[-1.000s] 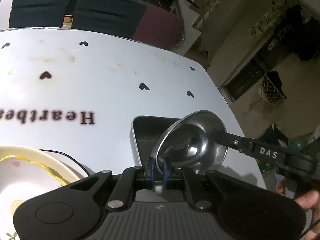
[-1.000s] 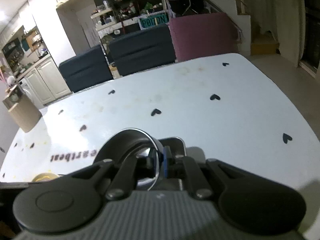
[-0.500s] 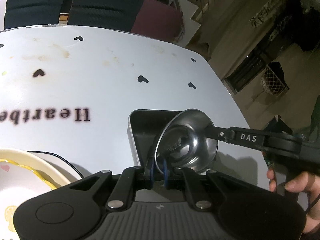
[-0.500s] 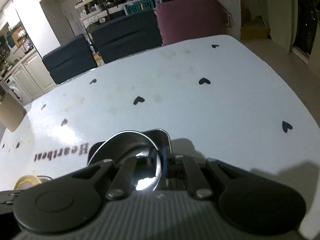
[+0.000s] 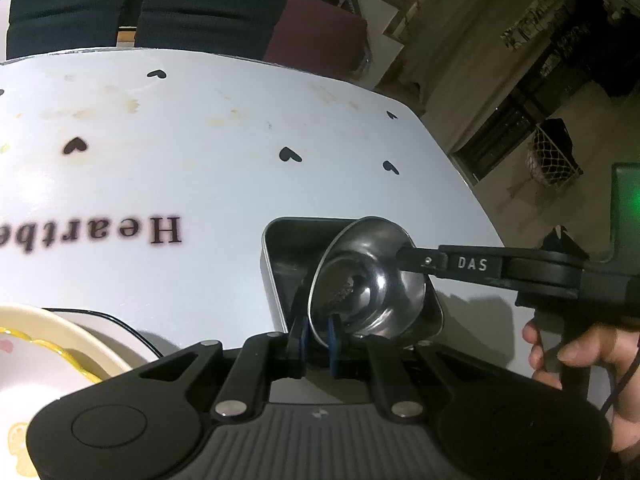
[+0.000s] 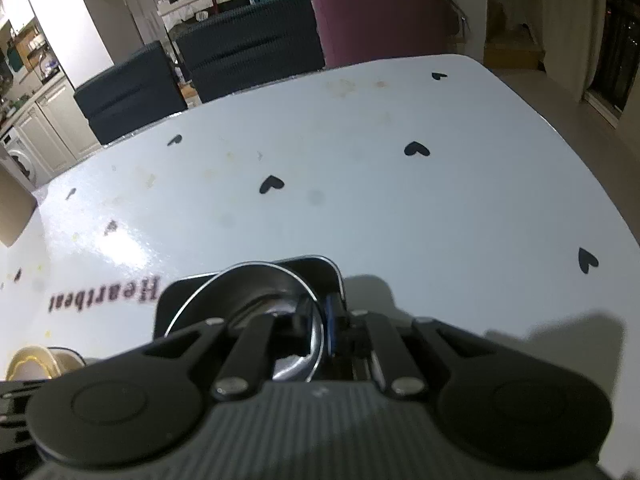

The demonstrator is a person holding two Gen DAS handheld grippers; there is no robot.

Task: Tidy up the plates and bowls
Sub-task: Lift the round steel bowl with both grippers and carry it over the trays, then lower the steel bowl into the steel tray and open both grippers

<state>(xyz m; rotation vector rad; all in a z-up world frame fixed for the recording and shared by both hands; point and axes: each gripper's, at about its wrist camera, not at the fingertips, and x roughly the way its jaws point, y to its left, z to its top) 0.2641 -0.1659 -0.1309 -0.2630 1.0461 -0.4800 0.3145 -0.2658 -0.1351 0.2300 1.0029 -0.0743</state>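
Note:
A round steel bowl (image 5: pixel 366 280) is held tilted over a rectangular steel tray (image 5: pixel 288 248) on the white table (image 5: pixel 200 160). My left gripper (image 5: pixel 316 334) is shut on the bowl's near rim. My right gripper (image 5: pixel 404 256) comes in from the right and is shut on the bowl's far rim. In the right wrist view the bowl (image 6: pixel 244 296) sits over the tray (image 6: pixel 320 266), with my right gripper (image 6: pixel 318 330) clamped on its rim. A cream plate with a yellow rim (image 5: pixel 52 344) lies at the lower left.
The table carries black hearts and the word "Heartbeat" (image 5: pixel 160 230). Dark chairs (image 5: pixel 200 4) and a maroon seat (image 5: pixel 316 28) stand at the far edge. The table's right edge (image 5: pixel 460 176) drops to the floor. A brown box (image 6: pixel 12 208) stands at the far left.
The bowl has tilted more upright and shifted a little right over the tray. Both grippers stay clamped on its rim. The right hand has come further into view.

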